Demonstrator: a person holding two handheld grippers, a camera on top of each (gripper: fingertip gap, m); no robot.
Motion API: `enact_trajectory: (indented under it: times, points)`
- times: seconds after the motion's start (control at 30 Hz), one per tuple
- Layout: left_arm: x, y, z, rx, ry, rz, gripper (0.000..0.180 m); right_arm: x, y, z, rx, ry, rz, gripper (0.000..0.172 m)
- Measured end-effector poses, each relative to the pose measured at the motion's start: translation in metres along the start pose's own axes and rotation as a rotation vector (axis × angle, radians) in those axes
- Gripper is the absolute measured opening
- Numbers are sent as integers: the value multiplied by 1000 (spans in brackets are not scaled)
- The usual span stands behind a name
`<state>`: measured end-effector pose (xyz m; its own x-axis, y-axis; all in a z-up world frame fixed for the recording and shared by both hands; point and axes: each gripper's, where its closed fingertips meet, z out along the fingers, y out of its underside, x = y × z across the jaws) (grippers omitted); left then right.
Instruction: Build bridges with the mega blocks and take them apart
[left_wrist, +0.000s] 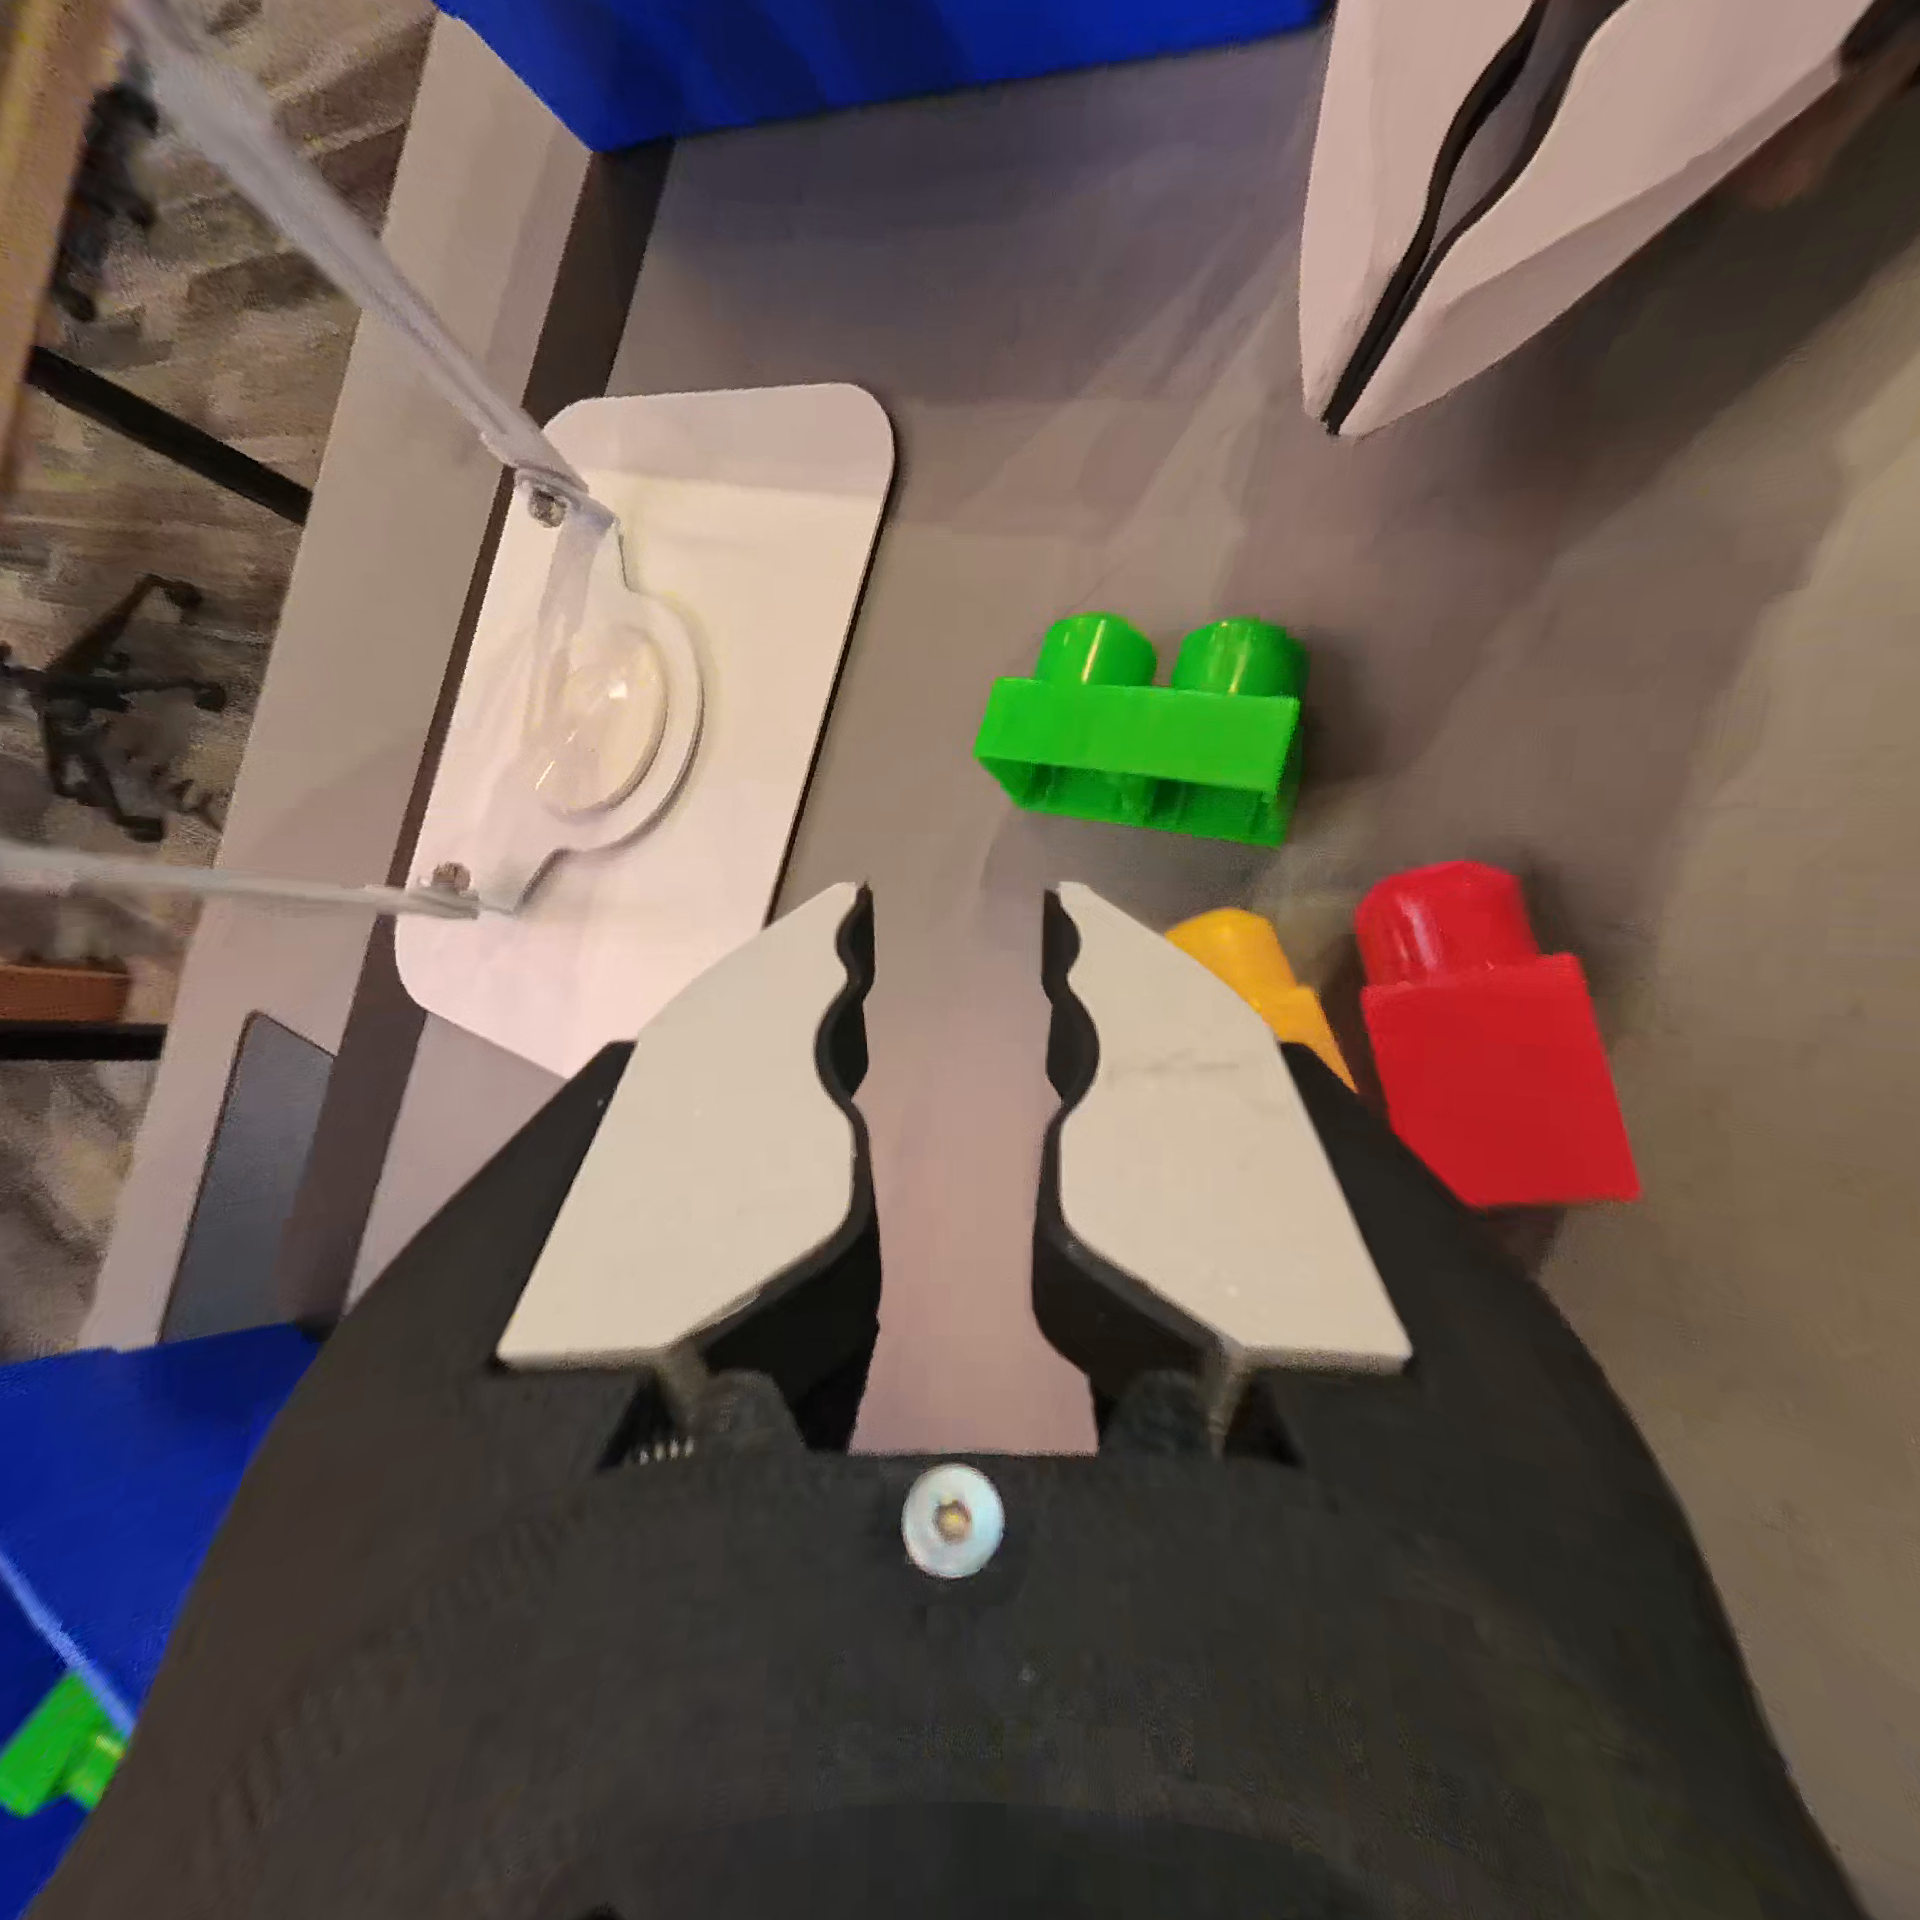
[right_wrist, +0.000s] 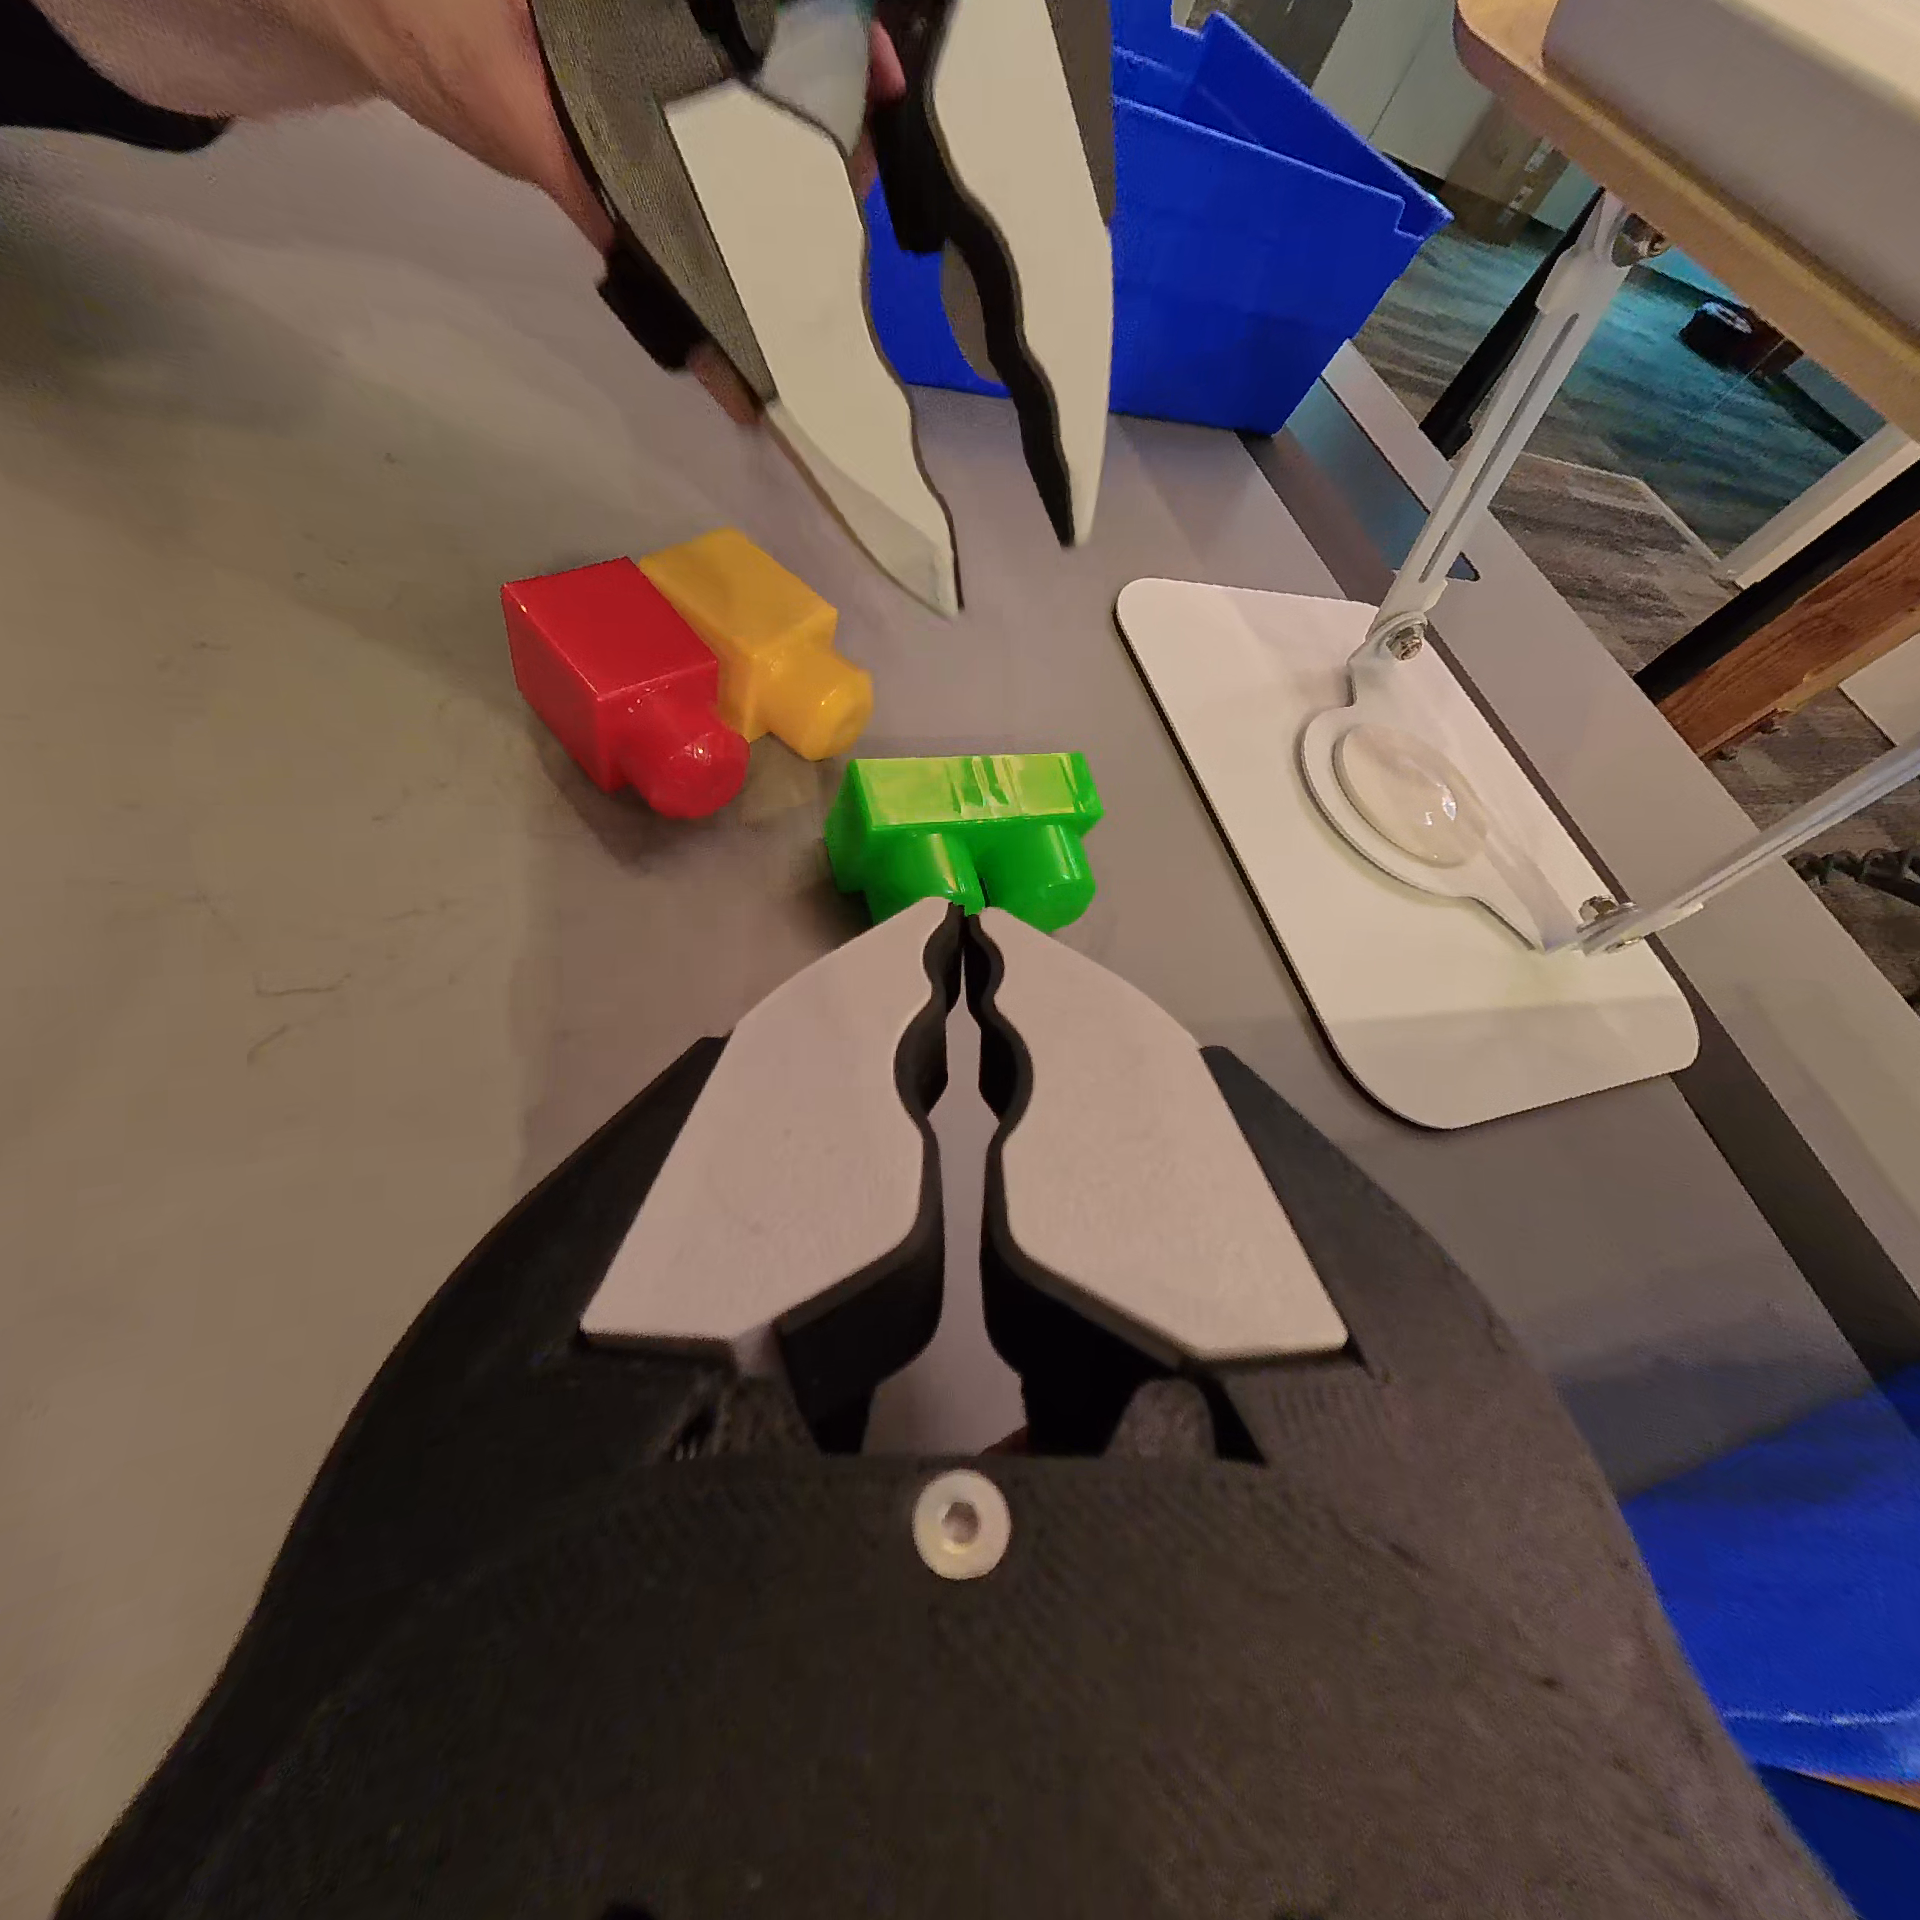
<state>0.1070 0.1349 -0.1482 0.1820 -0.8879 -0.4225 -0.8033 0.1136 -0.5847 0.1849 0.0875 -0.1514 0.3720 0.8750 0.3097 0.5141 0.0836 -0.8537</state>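
Three blocks lie loose on the desk (right_wrist: 312, 1039): green two-stud block (right_wrist: 961, 831), red block (right_wrist: 613, 686), yellow block (right_wrist: 758, 639); building has yet to start, I judge. My left jaws (left_wrist: 956, 914) stand narrowly apart, empty, my right jaws (right_wrist: 964, 920) closed on nothing; next I'd stand the red one upright.

No writing, label, brand, number or sign can be read anywhere ahead of or beside the fingers (the blocks' faces look plain).
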Motion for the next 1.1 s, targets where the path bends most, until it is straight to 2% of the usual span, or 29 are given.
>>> enact_trajectory:
  times: [0.17,0.3,0.43,0.53,0.73,0.83,1.0,1.1]
  points:
    - [13,25,-38,43,45,-161,38,0,2,1,0,-12,16,0]
    - [47,39,-56,98,121,-288,30,0,3,2,-3,-18,22,0]
    - [77,57,-48,29,148,-296,27,-1,3,2,-10,-22,21,0]
    - [87,54,-40,35,172,-300,25,-4,4,3,-19,-28,13,0]
    - [84,47,-28,37,146,-286,19,-15,1,7,-19,-77,6,0]
    - [80,43,-27,66,136,-296,18,-31,-2,14,-29,-180,3,0]
    - [76,43,-22,59,135,-300,19,-37,-5,27,-43,-276,-4,15]
    - [78,42,-19,63,146,-300,20,-47,-15,26,-1,-352,-60,17]
